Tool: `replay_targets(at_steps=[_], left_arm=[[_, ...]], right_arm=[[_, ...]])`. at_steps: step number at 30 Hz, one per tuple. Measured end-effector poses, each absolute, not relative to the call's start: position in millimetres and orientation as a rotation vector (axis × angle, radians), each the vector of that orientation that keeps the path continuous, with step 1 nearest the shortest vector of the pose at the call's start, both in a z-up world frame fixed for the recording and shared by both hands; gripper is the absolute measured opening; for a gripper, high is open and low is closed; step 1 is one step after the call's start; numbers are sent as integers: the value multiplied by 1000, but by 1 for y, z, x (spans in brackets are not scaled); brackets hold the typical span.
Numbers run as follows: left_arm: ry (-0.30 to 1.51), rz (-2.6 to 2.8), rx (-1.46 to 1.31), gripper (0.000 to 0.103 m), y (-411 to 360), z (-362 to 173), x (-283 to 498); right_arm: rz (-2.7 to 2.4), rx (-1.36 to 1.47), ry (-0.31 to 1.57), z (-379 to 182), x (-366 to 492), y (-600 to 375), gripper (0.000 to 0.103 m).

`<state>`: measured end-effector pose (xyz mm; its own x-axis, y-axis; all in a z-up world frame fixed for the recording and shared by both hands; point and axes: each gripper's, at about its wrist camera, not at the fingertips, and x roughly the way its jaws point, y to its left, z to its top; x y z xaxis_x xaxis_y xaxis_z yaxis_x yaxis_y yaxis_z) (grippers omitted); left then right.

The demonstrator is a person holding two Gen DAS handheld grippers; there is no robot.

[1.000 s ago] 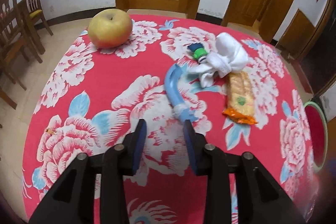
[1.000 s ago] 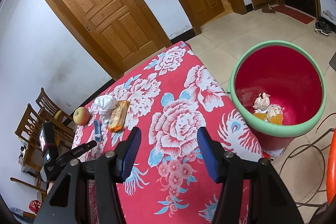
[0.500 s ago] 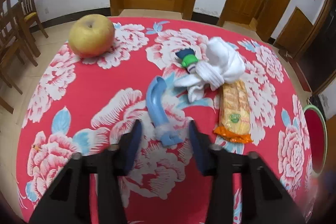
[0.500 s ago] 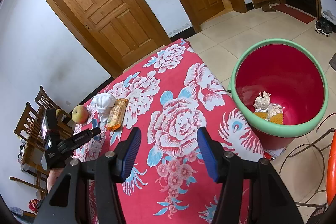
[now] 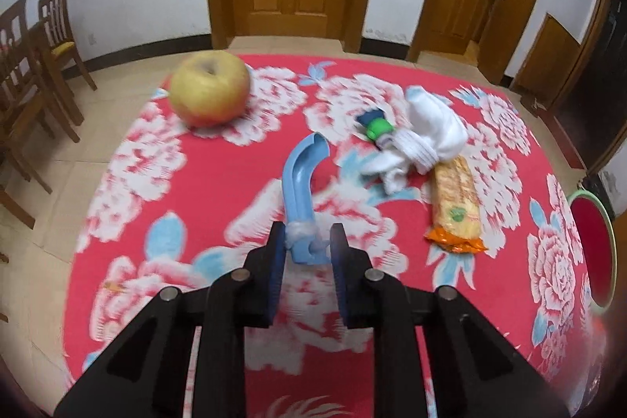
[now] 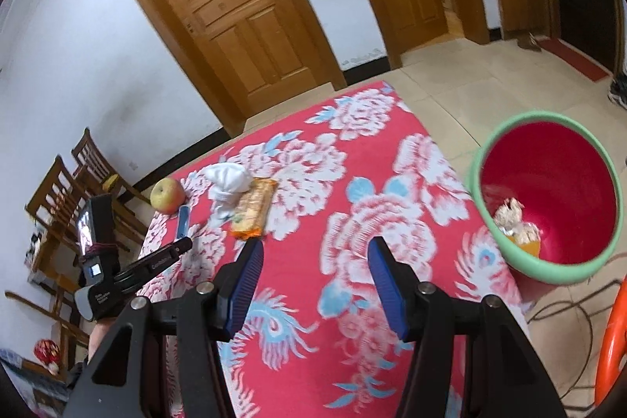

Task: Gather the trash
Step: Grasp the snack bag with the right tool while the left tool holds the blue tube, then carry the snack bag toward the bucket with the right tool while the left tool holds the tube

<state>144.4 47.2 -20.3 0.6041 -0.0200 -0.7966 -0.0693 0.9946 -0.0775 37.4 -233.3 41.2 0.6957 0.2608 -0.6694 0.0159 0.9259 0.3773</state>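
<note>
Left tongs (image 5: 305, 253) closing on blue scoop (image 5: 303, 183) (table).

left gripper (image 6: 184, 245) arm, left of frame in the right wrist view: we see small white lettering, too blurred for us to read.
snack packet (image 5: 456, 208): we see a green round mark, no legible words.
Elsewhere: we read nothing.

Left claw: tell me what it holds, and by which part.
The left claw is closing around the blue scoop at its near, taped end; nothing else is held. A firm grip cannot be confirmed.
</note>
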Motion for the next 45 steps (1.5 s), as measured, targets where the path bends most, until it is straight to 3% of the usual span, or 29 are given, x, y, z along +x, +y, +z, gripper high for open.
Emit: replay_targets(at_steps=[16, 33, 35, 37, 45], left_arm=[[868, 126, -171, 22, 92, -29, 143], [875, 130, -182, 22, 95, -35, 143], [876, 131, -182, 22, 95, -35, 143], [879, 132, -184, 22, 95, -36, 144], [880, 131, -186, 22, 95, -37, 144]], right_arm=[[207, 230, 893, -6, 125, -121, 59], [176, 189, 939, -43, 160, -95, 59], [175, 172, 938, -43, 161, -94, 57], [162, 151, 935, -44, 160, -93, 46], [187, 163, 927, -36, 150, -98, 44]])
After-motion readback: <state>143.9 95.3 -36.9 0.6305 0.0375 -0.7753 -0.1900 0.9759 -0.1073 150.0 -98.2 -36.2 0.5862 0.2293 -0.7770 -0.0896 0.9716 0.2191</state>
